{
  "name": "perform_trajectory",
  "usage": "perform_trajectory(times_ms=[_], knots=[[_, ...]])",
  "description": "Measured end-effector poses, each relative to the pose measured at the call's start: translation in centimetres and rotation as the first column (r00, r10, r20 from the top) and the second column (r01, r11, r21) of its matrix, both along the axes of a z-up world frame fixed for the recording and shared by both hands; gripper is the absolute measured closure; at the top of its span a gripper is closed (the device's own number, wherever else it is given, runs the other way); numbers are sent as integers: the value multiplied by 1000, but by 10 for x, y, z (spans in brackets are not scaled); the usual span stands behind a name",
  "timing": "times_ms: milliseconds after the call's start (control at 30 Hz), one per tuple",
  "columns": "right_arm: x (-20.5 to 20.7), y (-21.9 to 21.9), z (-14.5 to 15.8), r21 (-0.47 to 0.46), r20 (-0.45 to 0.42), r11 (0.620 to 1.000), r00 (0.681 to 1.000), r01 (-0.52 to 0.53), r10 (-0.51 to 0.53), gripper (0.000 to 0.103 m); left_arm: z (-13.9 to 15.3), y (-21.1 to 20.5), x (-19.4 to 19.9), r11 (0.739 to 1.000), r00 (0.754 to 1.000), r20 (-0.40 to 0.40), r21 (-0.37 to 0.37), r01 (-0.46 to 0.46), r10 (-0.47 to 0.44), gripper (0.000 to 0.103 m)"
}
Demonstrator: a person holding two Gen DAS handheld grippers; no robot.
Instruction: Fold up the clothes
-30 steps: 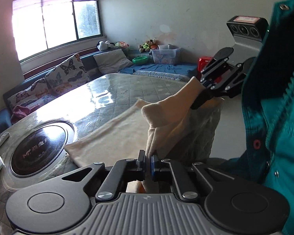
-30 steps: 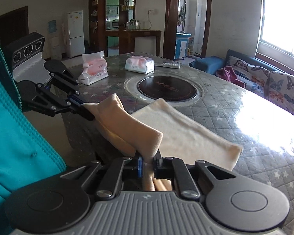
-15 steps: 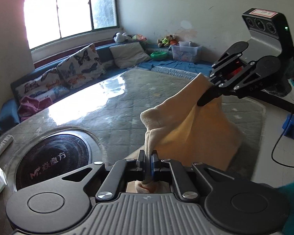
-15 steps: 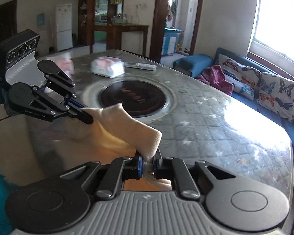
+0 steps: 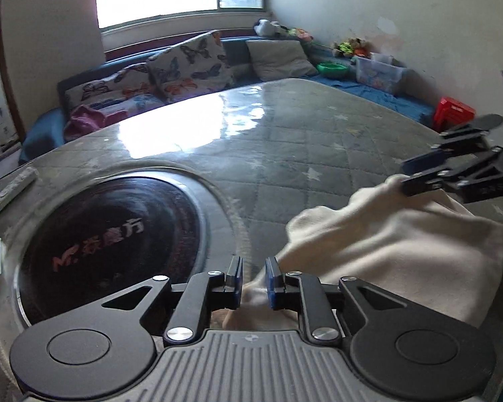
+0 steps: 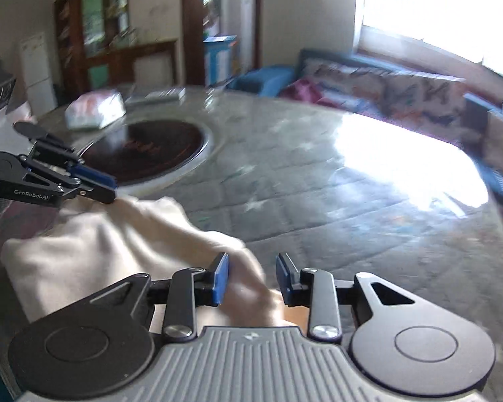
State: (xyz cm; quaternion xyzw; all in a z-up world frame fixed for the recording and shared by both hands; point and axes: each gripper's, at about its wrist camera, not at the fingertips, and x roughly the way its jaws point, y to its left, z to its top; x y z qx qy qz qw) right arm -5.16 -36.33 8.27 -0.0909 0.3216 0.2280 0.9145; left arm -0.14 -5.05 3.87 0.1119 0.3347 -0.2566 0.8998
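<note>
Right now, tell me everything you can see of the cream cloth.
The cream cloth is soft, plain and fleecy-looking, with no print visible. It lies bunched and doubled over on the quilted grey table cover, beside the round black cooktop. One corner sits between the opening fingers of the left gripper, another between those of the right gripper. Neither pair presses on it.

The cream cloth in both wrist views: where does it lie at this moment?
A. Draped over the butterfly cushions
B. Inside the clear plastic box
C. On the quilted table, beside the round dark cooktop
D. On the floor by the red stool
C: the cream cloth rests on the quilted table, next to the round dark cooktop.
</note>
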Motion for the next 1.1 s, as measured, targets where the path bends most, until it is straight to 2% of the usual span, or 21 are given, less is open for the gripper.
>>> perform_trajectory(times_ms=[100,200,367,533,600,767,967,1100], knots=[[-14,-6,5,-10,31,999,999,38,-38,74,12,0,-3,999,999,22,-20,-25,25,87],[-20,-9,4,-7,33,998,998,56,-56,80,21,-6,-5,996,1000,10,-86,-6,6,89],[-13,-2,4,76,-11,997,1000,21,-20,92,19,-33,-10,987,997,-40,-155,52,-59,89],[2,12,-12,22,-34,1000,999,10,-9,93,2,-53,0,989,993,-102,-145,37,-52,89],[5,10,-15,33,-41,999,999,19,-17,94,-1,-51,5,988,994,-107,-155,17,-34,88],[1,14,-4,11,-7,1000,1000,27,-27,93,5,-44,9,981,993,-120,-194,-16,-7,88],[11,31,-12,16,-57,1000,998,-24,25,93,6,-47,16,977,991,-135,-207,-47,19,88],[10,32,-10,-8,-32,1000,999,-18,18,93,4,-45,17,977,989,-145,-205,-60,30,88]])
